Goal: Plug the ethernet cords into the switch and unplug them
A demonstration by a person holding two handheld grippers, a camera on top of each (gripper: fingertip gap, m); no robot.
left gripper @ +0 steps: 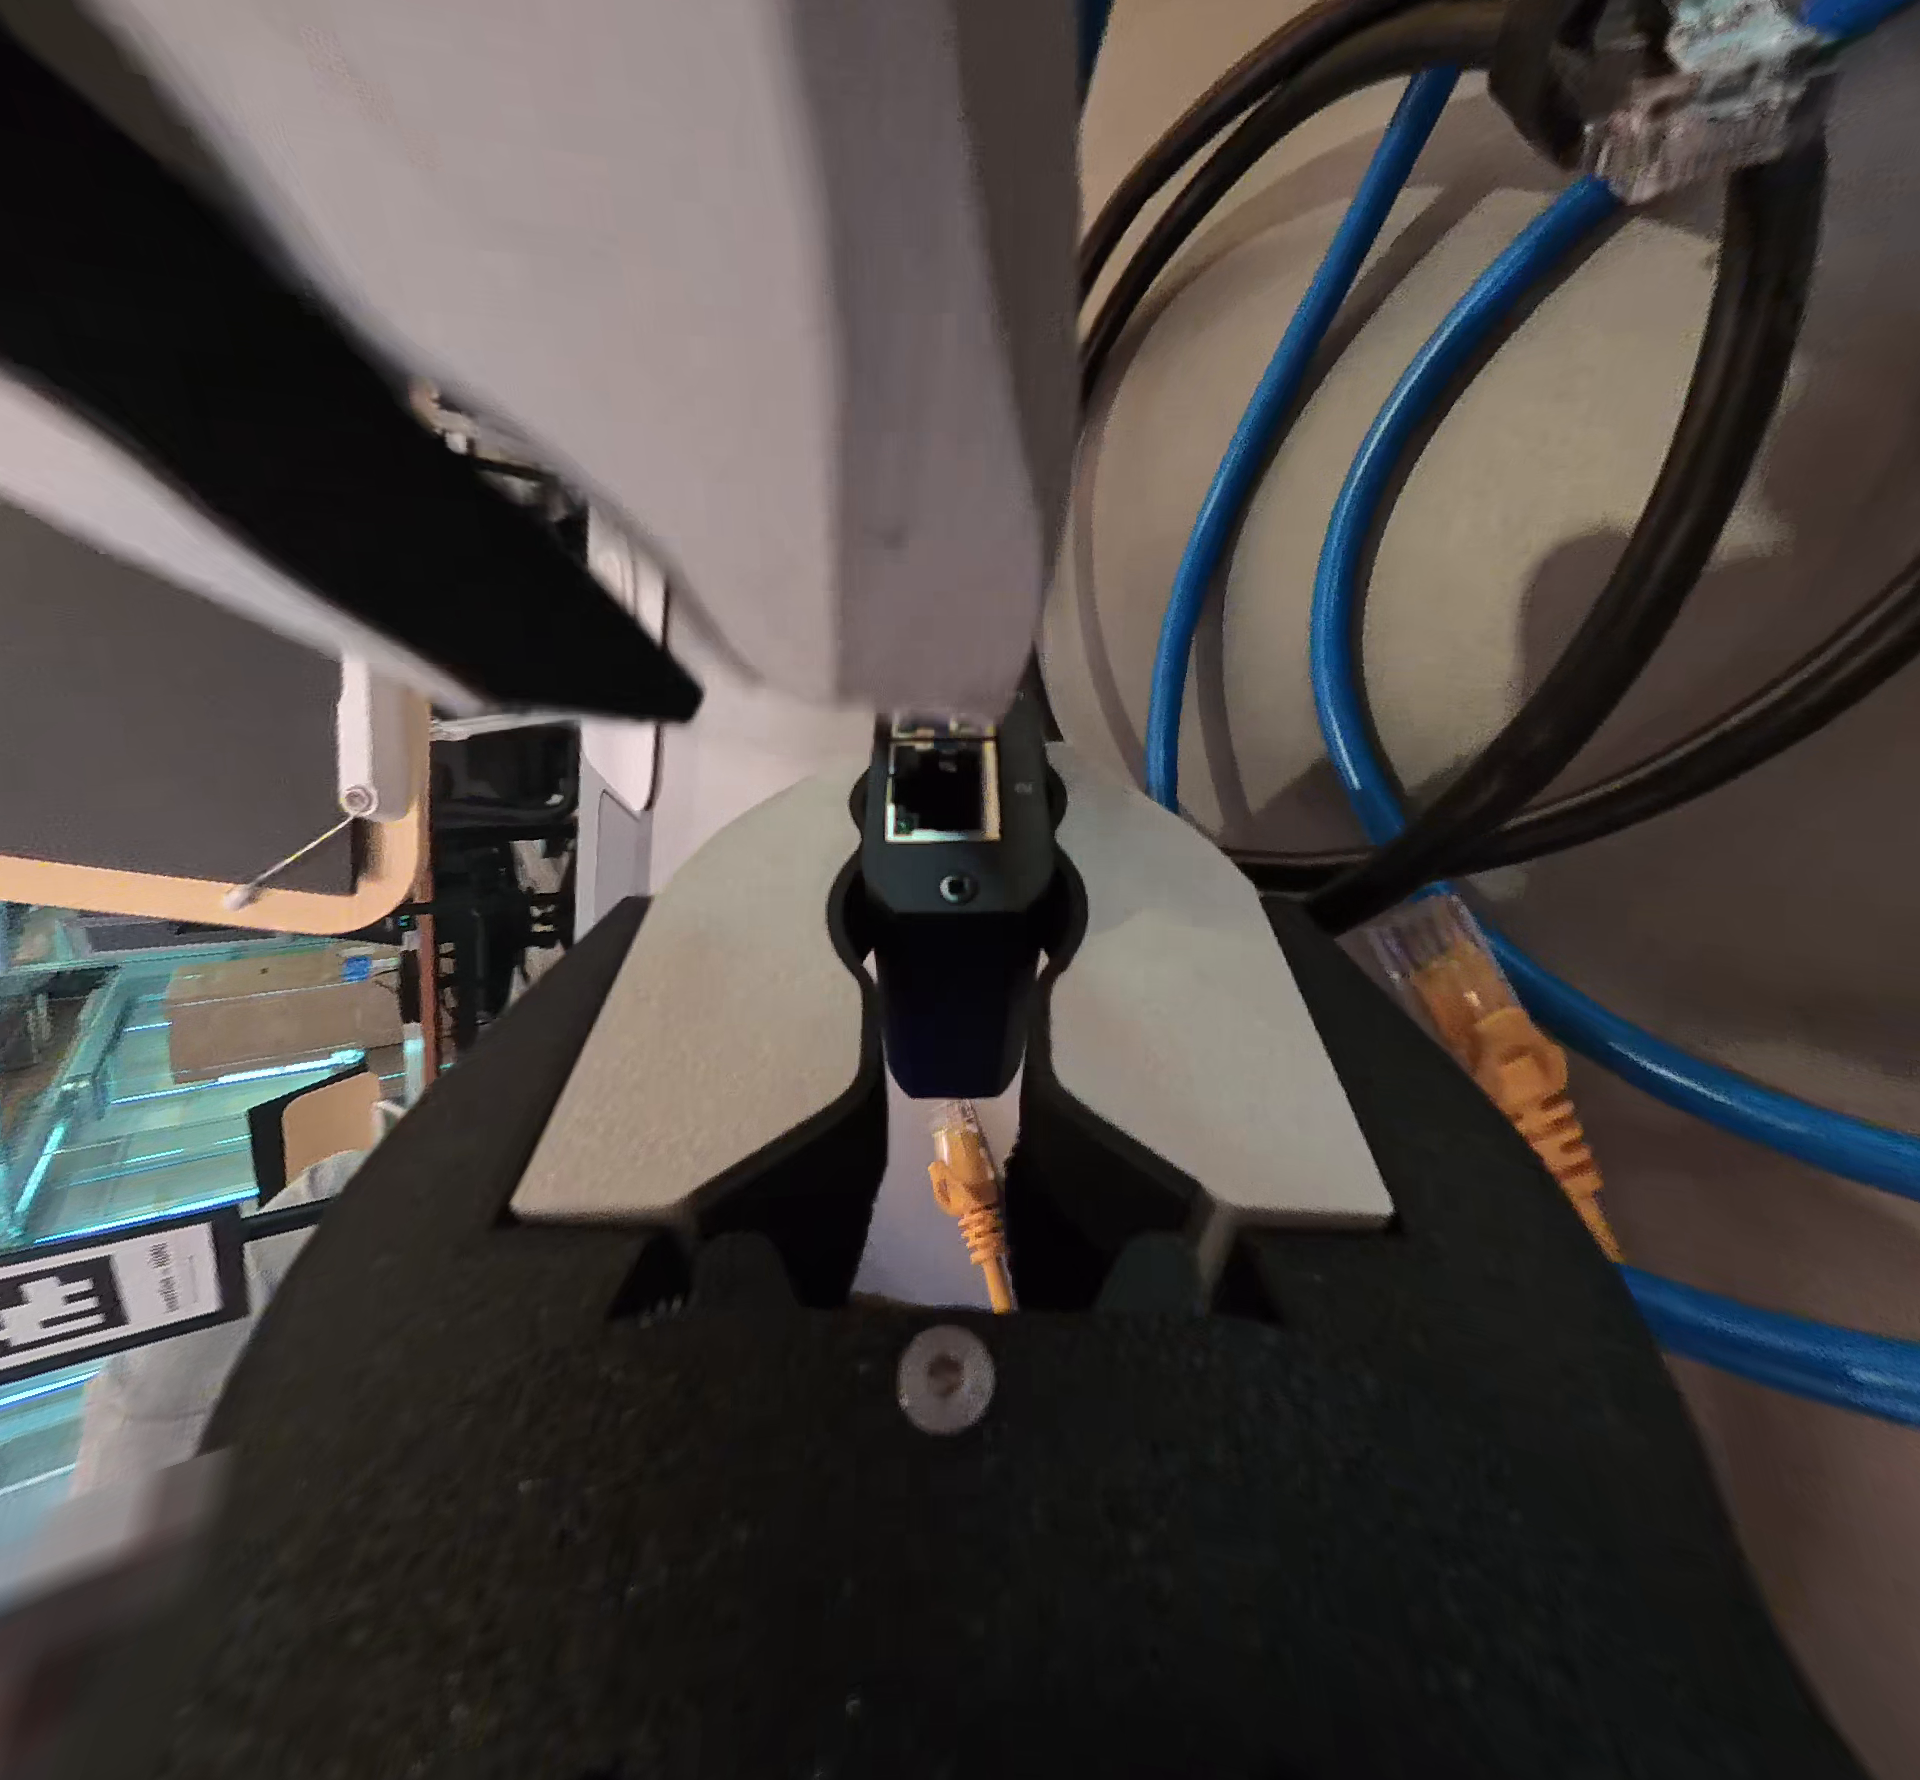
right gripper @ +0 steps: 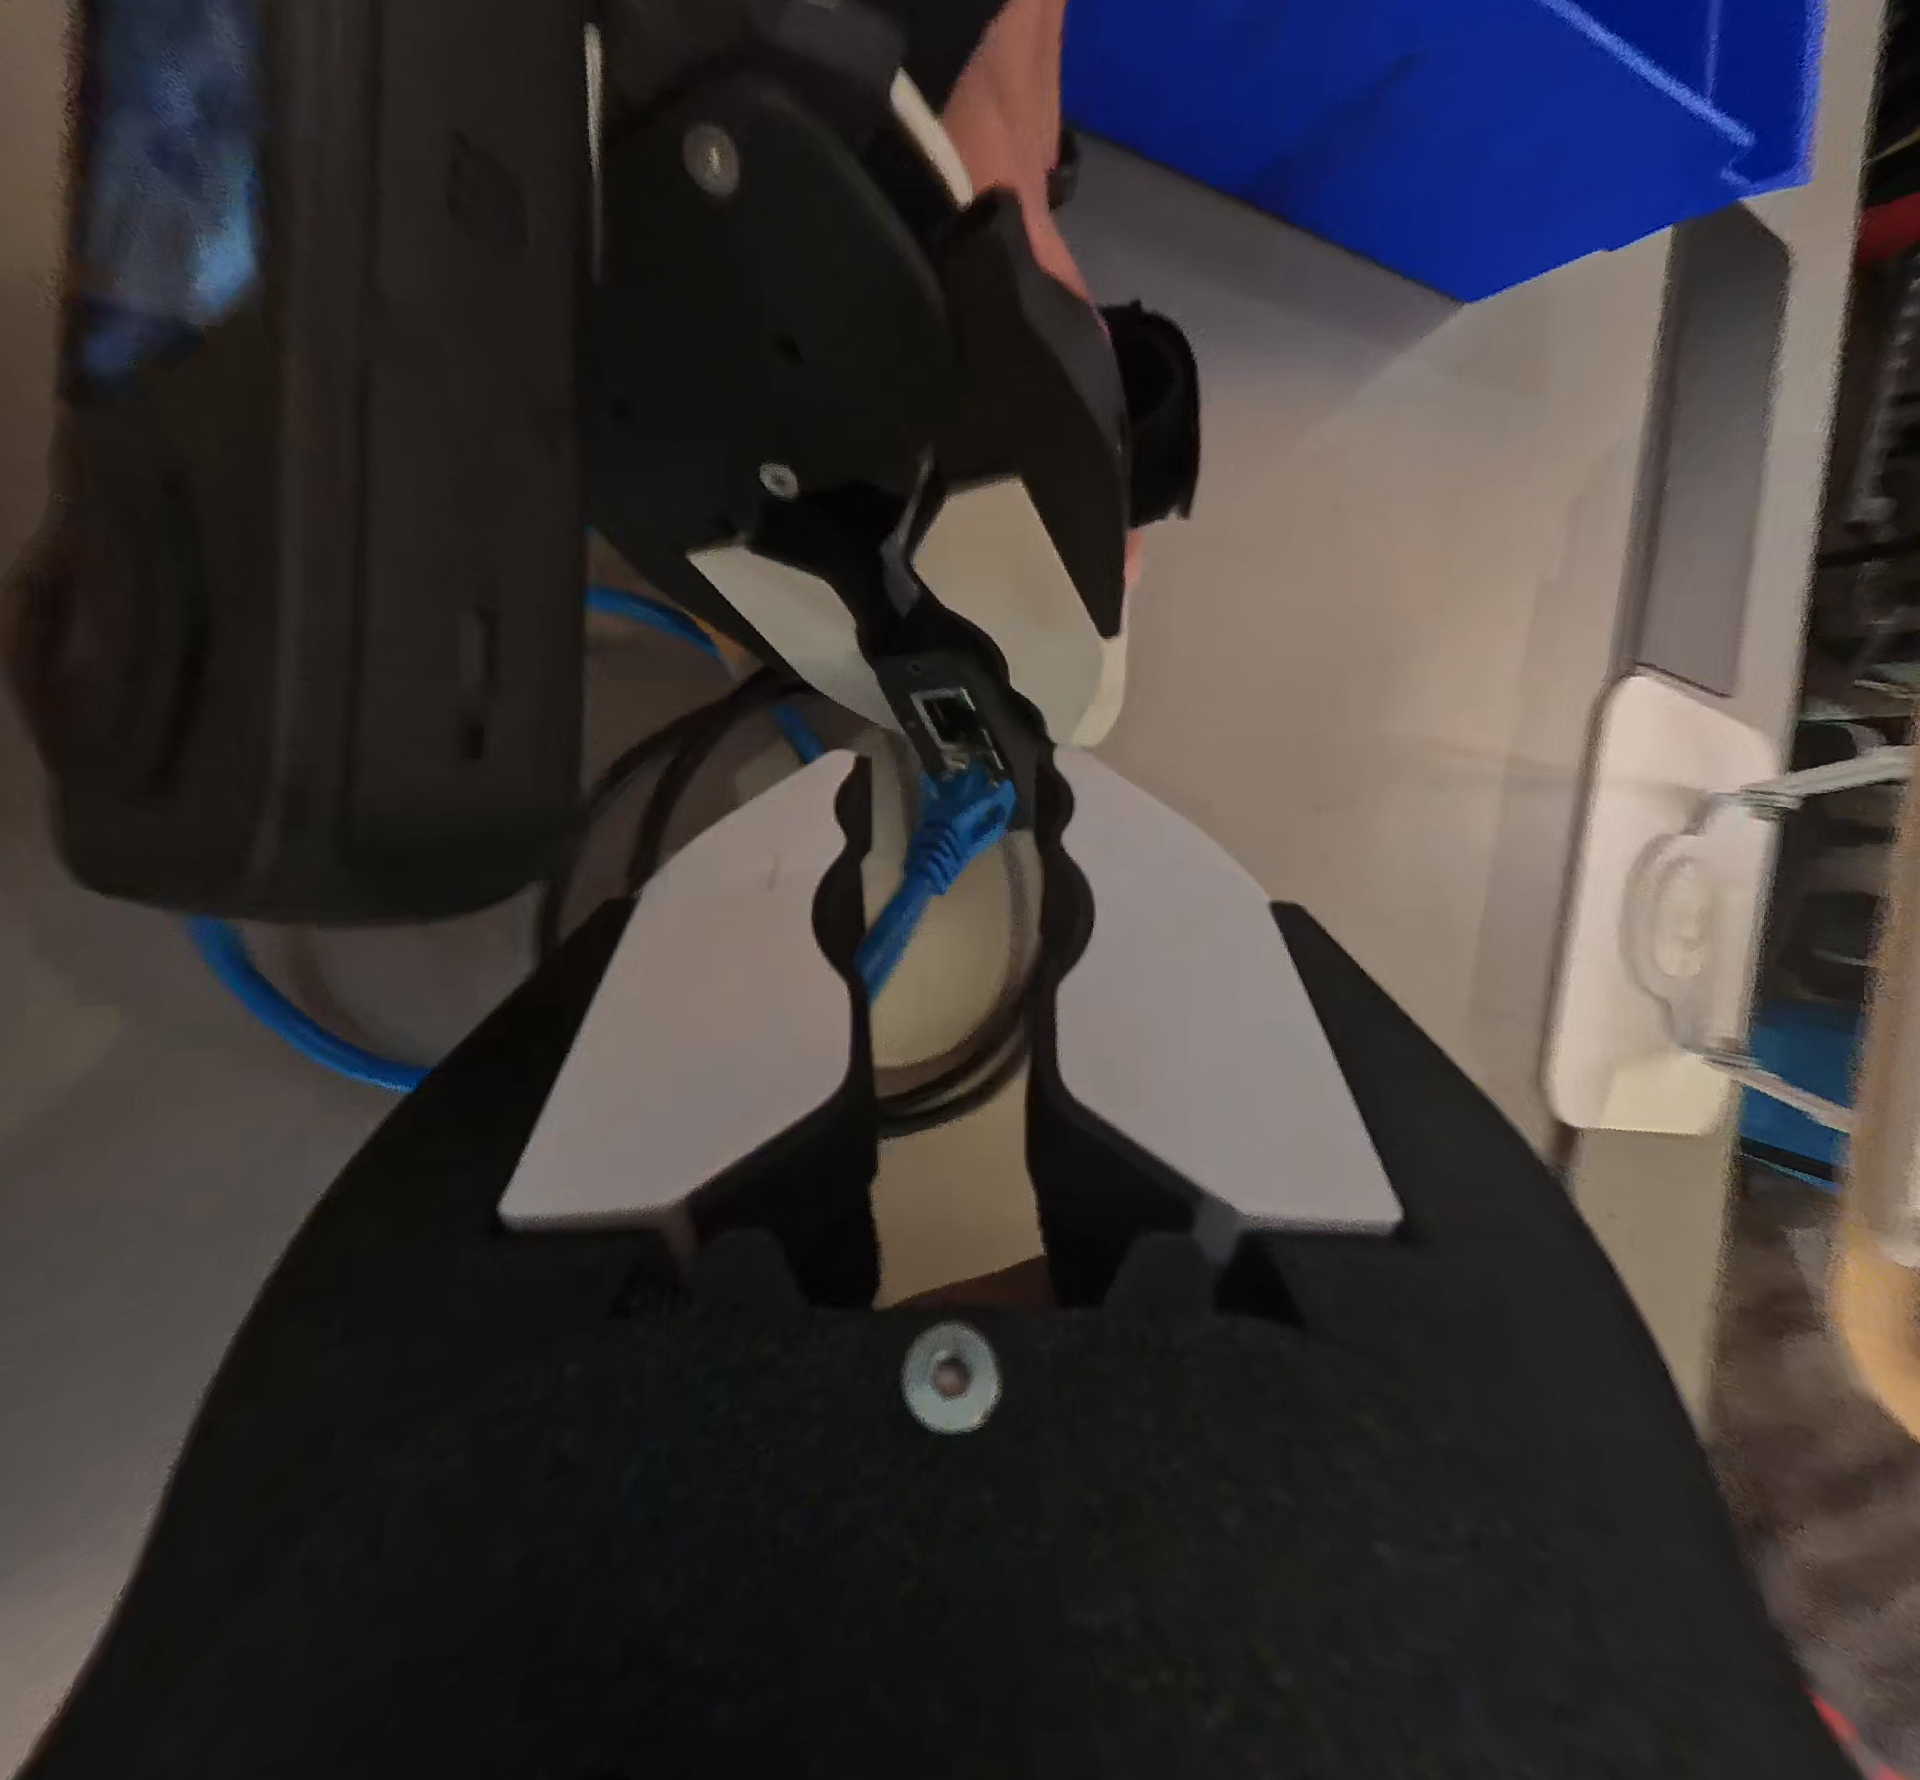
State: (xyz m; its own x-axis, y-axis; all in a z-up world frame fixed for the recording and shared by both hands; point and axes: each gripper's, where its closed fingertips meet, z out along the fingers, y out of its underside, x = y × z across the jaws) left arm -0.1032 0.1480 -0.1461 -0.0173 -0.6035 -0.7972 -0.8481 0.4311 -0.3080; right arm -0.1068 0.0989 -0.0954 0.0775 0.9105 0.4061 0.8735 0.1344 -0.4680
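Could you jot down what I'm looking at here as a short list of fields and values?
Left hand-held gripper: shut on the black switch
Right hand-held gripper: part open around the blue cord, grip unclear
Blue cord: connector at a port of the switch
Empty port: faces the left camera
Loose cords: orange plug, black cable on the table
Background: blue bin

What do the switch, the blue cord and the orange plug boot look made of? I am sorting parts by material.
Switch: looks like matte black moulded plastic, with a metal-looking rim around its port, which shines. Blue cord: smooth, slightly glossy jacket that bends in loops, likely vinyl or rubber. Orange plug boot: ribbed, soft-looking rubbery plastic behind a clear, hard-looking plug tip.
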